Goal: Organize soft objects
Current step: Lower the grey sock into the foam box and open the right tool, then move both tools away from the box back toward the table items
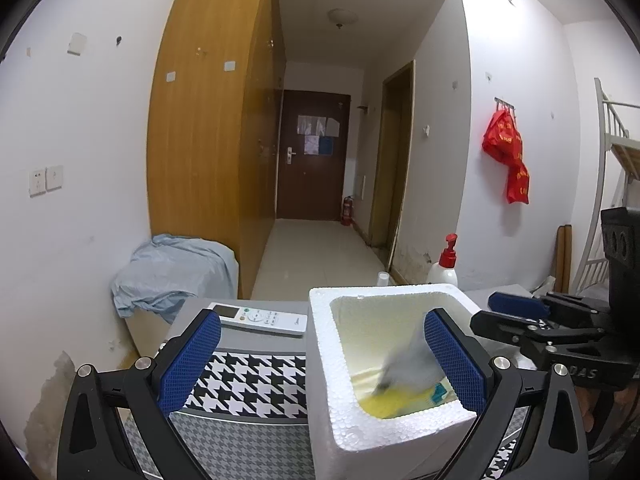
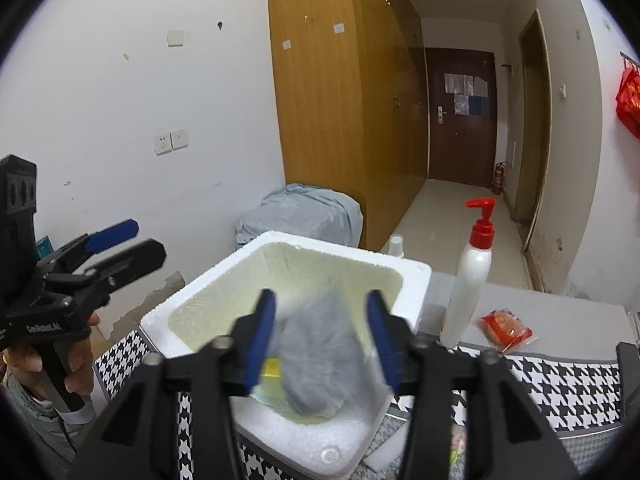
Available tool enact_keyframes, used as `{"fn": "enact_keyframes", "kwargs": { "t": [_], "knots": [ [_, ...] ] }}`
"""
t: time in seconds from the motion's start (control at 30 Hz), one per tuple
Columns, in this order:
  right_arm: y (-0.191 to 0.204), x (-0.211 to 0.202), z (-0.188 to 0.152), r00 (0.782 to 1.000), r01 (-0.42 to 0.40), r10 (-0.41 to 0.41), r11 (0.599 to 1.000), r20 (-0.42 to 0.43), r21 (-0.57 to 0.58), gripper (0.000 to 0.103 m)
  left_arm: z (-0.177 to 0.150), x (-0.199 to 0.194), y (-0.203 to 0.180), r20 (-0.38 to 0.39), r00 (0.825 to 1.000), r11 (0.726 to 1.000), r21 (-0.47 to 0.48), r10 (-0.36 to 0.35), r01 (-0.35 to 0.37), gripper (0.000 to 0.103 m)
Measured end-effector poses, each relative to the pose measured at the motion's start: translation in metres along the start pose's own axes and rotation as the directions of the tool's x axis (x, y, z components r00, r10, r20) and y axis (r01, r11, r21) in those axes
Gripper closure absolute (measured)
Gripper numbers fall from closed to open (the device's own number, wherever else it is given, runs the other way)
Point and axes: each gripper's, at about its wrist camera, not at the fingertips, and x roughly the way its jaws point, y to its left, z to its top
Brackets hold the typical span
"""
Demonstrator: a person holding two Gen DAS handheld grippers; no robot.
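Grey fuzzy pouch (image 2: 316, 354), blurred, sits between our right gripper (image 2: 322, 336) jaws, which stand spread with the blue pads clear of it on both sides; no pinch that we can see. It hangs or drops over the near end of the white foam box (image 2: 408, 276), long axis running away from the jaws and tilted down into the box. We judge the coming move turns on that: the pouch lies straight ahead of and below the right jaws, already inside the box rim, so the right hand is the nearer one by far.

Left gripper (image 1: 324, 356) jaws are spread wide and empty, straddling the near left wall of the box. Inside the box we see a yellowish lining, a yellow patch and something teal near the pouch. Box is crumbly beaded foam with rigid walls. The worktop (image 2: 560, 384) carries a black-and-white houndstooth cloth. A white pump bottle (image 2: 468, 280) with a red top stands just right of the box.
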Motion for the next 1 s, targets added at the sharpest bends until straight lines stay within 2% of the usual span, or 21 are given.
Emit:
{"fn": "enact_keyframes", "kwargs": {
  "t": [0.17,0.3,0.4,0.7,0.73,0.8,1.0],
  "knots": [
    [-0.004,-0.004,-0.001,1.000,-0.009,0.009,1.000,0.011,0.023,0.029,-0.001,0.002,0.000,-0.008,1.000,1.000,-0.008,-0.008,0.007,0.001],
    [-0.005,-0.007,-0.002,1.000,-0.015,0.014,0.999,0.018,0.033,0.025,-0.002,0.001,-0.001,-0.006,1.000,1.000,-0.012,-0.023,0.023,0.001],
    [-0.006,-0.013,-0.003,0.999,-0.019,0.018,0.999,0.043,0.037,0.013,-0.003,0.000,-0.005,-0.004,0.999,0.999,-0.008,-0.042,0.042,0.001],
    [-0.012,-0.041,0.000,0.992,-0.023,0.016,0.998,0.123,0.057,0.011,-0.005,-0.010,-0.018,0.012,0.996,0.996,0.003,-0.084,0.084,0.001],
    [-0.011,-0.046,0.000,0.990,-0.028,0.020,0.998,0.141,0.052,0.010,-0.004,-0.013,-0.021,0.019,0.996,0.996,0.006,-0.092,0.092,0.001],
    [-0.011,-0.054,0.001,0.986,-0.028,0.020,0.999,0.168,0.044,0.000,-0.004,-0.016,-0.028,0.027,0.994,0.994,0.015,-0.105,0.105,0.001],
    [-0.010,-0.071,-0.006,0.975,-0.007,0.001,1.000,0.221,0.028,0.000,-0.007,-0.026,-0.046,0.044,0.988,0.989,0.032,-0.146,0.145,0.001]
  ]
}}
